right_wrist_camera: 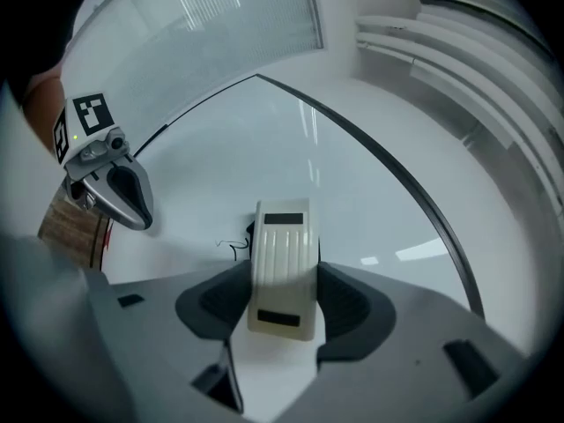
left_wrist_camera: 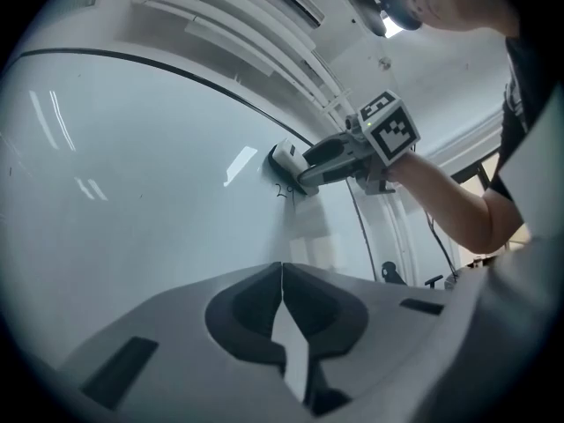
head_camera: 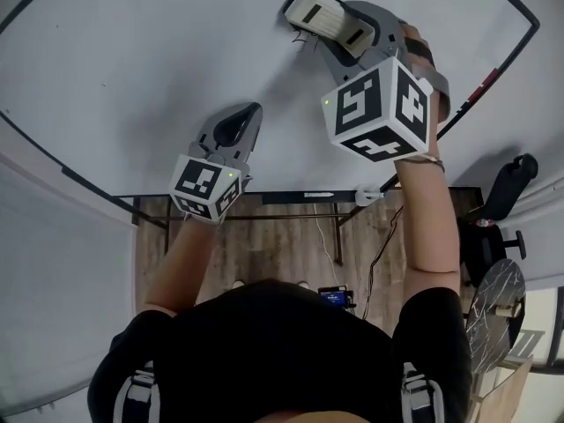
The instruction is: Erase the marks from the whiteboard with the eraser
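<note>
The whiteboard [head_camera: 159,60] fills the head view, with a thin dark frame. My right gripper [head_camera: 339,26] is shut on a cream ribbed eraser [head_camera: 319,11], pressed flat against the board. Small black marks [head_camera: 304,40] show just beside the eraser. In the right gripper view the eraser [right_wrist_camera: 282,267] sits clamped between the jaws of the right gripper [right_wrist_camera: 284,300], with a dark scribble [right_wrist_camera: 233,248] at its left edge. My left gripper [head_camera: 236,130] is shut and holds nothing, its tip close to the board lower left of the eraser. The left gripper view shows the left gripper [left_wrist_camera: 282,311], the eraser [left_wrist_camera: 284,159] and marks [left_wrist_camera: 285,192] farther along the board.
Below the board's lower edge I see a wooden floor [head_camera: 291,245], cables and a black table frame [head_camera: 300,199]. A black office chair [head_camera: 507,188] stands at the right. White wall mouldings [right_wrist_camera: 476,69] run beside the board.
</note>
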A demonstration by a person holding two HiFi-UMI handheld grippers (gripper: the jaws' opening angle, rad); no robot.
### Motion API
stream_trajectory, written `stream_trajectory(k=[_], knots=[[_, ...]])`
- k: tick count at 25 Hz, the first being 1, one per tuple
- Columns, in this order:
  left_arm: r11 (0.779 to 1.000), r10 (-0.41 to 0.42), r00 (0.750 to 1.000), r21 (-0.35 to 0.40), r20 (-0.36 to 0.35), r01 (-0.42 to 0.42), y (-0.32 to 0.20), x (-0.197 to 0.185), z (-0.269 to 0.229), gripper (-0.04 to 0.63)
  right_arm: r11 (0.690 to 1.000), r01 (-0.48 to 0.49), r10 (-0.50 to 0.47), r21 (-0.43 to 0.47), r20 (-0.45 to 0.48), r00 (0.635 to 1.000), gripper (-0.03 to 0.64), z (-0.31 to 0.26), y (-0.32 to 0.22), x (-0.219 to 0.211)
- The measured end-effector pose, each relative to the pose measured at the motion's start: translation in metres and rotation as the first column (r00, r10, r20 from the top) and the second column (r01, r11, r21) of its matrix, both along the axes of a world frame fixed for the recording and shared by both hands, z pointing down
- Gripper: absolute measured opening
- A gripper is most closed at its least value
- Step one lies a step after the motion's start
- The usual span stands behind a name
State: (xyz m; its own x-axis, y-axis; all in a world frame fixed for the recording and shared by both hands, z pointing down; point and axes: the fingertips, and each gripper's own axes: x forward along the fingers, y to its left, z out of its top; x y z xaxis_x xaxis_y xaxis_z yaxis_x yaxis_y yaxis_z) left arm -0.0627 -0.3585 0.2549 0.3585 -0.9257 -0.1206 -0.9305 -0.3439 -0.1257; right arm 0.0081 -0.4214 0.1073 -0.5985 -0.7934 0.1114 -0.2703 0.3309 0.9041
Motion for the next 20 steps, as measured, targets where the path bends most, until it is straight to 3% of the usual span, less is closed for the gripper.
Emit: stream_trajectory(k=[3, 9, 15, 20], knots=[[1.000, 0.011, 1.000, -0.004, -0.017, -0.011, -0.006, -0.003, 0.004, 0.007, 0.999, -0.041, 0.041, 0.010, -0.033, 0.999, 0.230, 0.002, -0.003, -0.001], [1.000, 0.027, 0.999, -0.007, -0.031, -0.027, -0.014, -0.006, 0.008, 0.006, 0.988, -0.103, 0.115, 0.112, -0.105, 0.988, 0.229, 0.018, -0.009, -0.013], [1.000, 0.019, 0.999, -0.007, -0.043, -0.019, -0.011, -0.013, 0.012, 0.006, 0.997, -0.075, 0.072, -0.003, -0.255, 0.964, 0.229, 0.100, -0.013, -0.035], [1.000, 0.003, 0.999, 0.004, -0.048, -0.003, 0.003, -0.026, 0.009, 0.006, 0.998, -0.068, 0.066, 0.001, -0.278, 0.958, 0.229, 0.120, 0.004, -0.040]])
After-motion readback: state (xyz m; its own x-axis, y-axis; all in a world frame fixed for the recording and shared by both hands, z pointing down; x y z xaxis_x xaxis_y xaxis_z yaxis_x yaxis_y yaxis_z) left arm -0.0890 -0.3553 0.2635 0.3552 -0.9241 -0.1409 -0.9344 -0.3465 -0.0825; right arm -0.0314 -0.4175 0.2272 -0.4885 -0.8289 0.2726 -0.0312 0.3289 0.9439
